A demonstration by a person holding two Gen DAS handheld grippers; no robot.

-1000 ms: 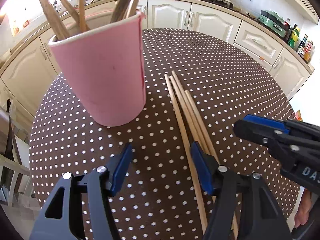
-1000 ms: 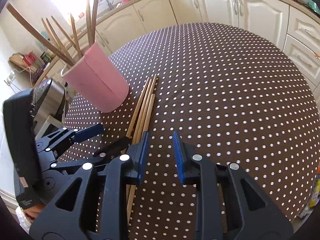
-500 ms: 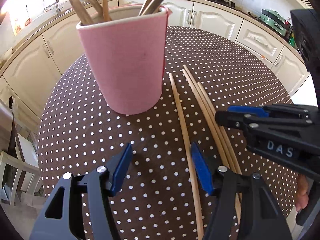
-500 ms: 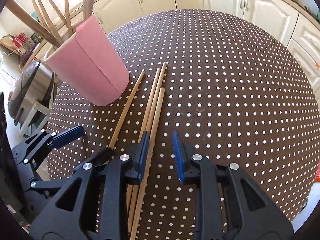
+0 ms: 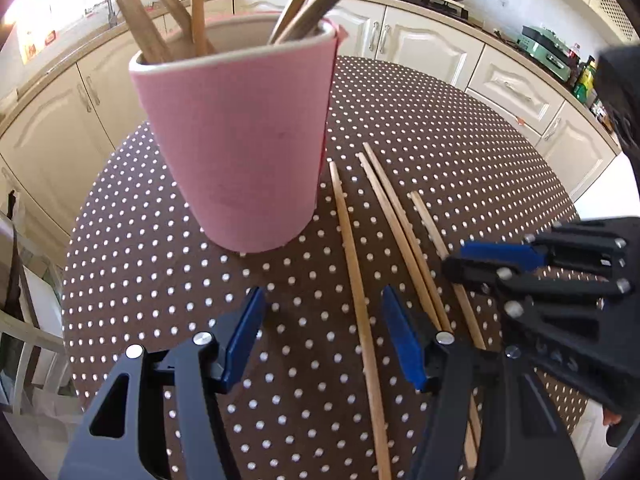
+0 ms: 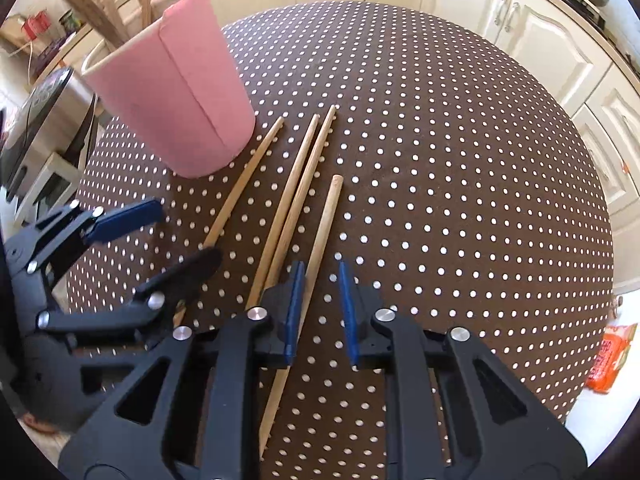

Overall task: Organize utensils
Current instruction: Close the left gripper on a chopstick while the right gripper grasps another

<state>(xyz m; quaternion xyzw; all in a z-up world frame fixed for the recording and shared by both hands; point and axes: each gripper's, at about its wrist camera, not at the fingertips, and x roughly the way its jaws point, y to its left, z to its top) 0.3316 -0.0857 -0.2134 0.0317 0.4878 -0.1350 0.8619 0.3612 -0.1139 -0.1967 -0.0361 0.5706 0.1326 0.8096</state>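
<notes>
Blue-padded and black-framed, the right gripper [image 6: 319, 312] hovers low over the table with its jaws parted by a narrow gap and nothing between them; the nearest pale wooden chopstick [image 6: 316, 248] runs under the left pad rather than through the gap. The left gripper [image 5: 322, 344] has its jaws spread wide and also holds nothing, though a second long chopstick [image 5: 356, 276] lies on the cloth inside its opening.

Just beyond the pads, four loose chopsticks lie roughly parallel on the brown white-dotted tablecloth [image 6: 460, 168]: one apart on each side and a pair touching each other in the middle [image 6: 298, 184]. Their far tips point toward the pink cylindrical utensil holder [image 5: 240, 140], which stands upright near the far-left edge of the round table, close to the leftmost chopstick's tip.

Several wooden utensils [image 5: 160, 12] already stand in that holder (exactly how many, and of what kind, cannot be told from these views), so part of the sorting looks done. What is left, judging by the scene, is the four chopsticks on the cloth: none has been lifted yet, and each must still be gripped and dropped into the holder. The right gripper seems closest to a pick, needing only a small sideways shift to straddle its chopstick.
</notes>
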